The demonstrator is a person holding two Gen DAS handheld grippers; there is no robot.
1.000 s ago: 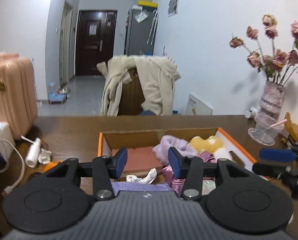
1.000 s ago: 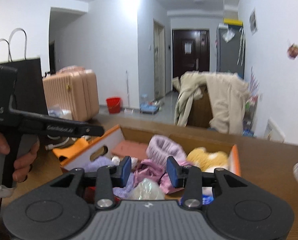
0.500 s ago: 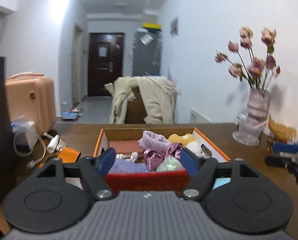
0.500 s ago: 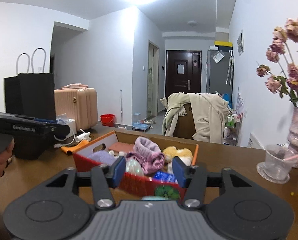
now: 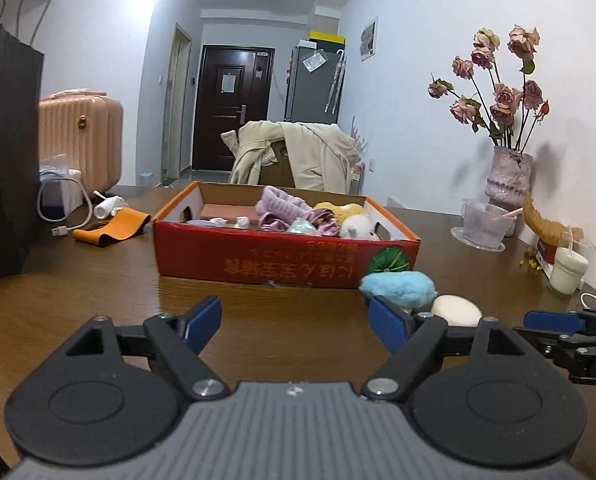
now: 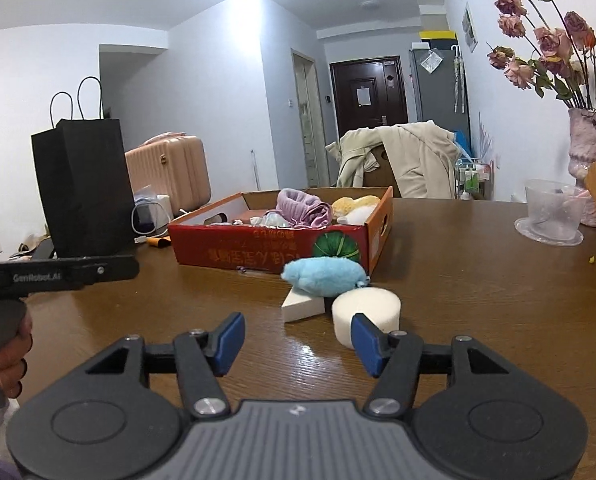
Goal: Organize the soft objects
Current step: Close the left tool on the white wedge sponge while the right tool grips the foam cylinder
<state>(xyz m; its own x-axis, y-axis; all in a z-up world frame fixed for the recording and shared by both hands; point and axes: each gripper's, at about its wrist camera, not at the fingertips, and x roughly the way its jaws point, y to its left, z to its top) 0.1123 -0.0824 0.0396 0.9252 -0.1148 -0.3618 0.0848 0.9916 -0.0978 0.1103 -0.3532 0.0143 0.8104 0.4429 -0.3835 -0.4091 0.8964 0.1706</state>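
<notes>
Tabletop: brown wood, carrying a red cardboard box already holding several soft items. Three soft objects lie outside it, just in front of its near right corner: blue plush toy, white wedge sponge, white round sponge. The plush rests partly on the wedge; the round sponge sits just beside both.

Left gripper: fingers spread wide, empty, low over bare wood. Right gripper: fingers spread wide, empty, its right finger directly in front of the round sponge.

Orientation: plush long axis runs left to right, parallel to the box front. Round sponge stands upright, flat face up.

Handling, as judged: the round sponge is best straddled across its curved sides and squeezed lightly before being lifted over the box wall.
</notes>
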